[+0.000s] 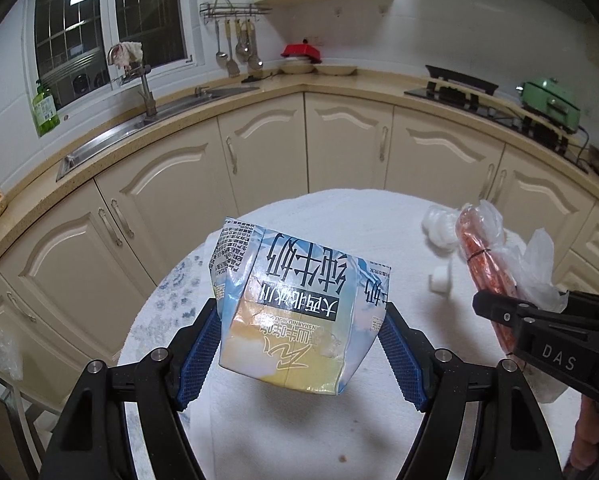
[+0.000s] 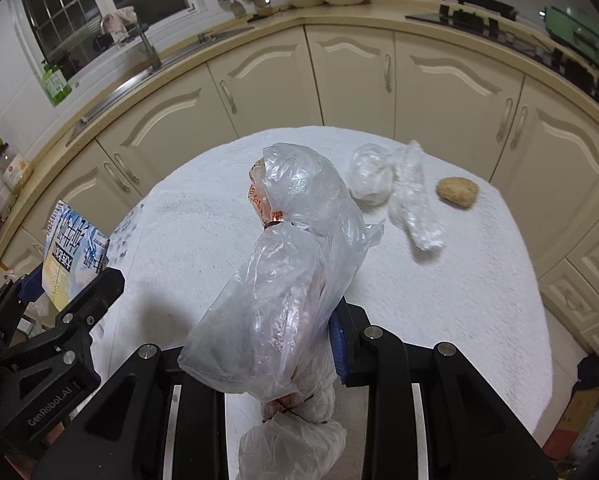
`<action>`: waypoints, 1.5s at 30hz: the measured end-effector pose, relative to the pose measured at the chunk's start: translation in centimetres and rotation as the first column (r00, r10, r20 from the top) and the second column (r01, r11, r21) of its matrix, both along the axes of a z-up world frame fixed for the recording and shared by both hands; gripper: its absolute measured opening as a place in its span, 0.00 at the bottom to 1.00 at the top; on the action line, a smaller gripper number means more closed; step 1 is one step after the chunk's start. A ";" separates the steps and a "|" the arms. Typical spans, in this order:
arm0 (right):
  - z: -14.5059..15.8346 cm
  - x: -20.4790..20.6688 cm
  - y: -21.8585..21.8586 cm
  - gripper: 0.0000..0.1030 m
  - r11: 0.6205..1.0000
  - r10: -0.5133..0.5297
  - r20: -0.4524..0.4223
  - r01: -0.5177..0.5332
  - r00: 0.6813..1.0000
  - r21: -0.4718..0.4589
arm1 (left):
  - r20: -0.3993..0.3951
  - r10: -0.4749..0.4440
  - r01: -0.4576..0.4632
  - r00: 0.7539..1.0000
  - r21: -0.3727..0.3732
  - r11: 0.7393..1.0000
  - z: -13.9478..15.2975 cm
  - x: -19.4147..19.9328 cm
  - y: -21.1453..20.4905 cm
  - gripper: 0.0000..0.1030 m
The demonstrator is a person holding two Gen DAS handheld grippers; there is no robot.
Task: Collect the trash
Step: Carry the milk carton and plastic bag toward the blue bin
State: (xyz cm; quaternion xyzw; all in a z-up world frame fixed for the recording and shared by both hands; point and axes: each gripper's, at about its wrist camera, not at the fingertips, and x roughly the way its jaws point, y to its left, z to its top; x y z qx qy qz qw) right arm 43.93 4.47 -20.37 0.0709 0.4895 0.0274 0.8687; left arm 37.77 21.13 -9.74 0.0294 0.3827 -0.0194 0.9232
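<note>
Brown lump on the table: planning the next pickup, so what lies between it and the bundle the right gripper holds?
Right wrist view: a crumpled clear plastic bag and a white wad.

Green soap bottle (image 1: 44,109) beside the sink (image 1: 139,128).

We cannot see the right gripper's (image 2: 277,344) left finger behind the crinkled clear plastic bag (image 2: 283,280); the bag's knotted end runs off the bottom edge.

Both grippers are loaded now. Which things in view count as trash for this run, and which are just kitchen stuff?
Trash:
milk carton, in left gripper
plastic-wrapped orange package, in right gripper
crumpled clear bags
brown lump
small white scrap

Kitchen stuff:
green soap bottle
hanging utensils
green appliance
</note>
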 end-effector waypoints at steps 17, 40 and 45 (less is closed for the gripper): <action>3.0 -9.3 -8.6 0.28 0.991 -0.133 0.067 0.133 0.989 0.003 | 0.044 -0.102 0.103 0.994 -0.021 0.994 3.3 -10.5 -8.1 0.70; 4.1 -24.0 -25.4 0.28 0.894 -0.445 0.083 0.447 0.892 -0.013 | -0.050 -0.407 0.406 0.912 -0.024 0.914 2.8 -14.0 -25.2 0.71; 2.5 -26.1 -29.5 0.28 0.857 -0.513 0.035 0.514 0.858 -0.023 | -0.118 -0.450 0.450 0.885 -0.027 0.893 1.2 -12.1 -29.4 0.71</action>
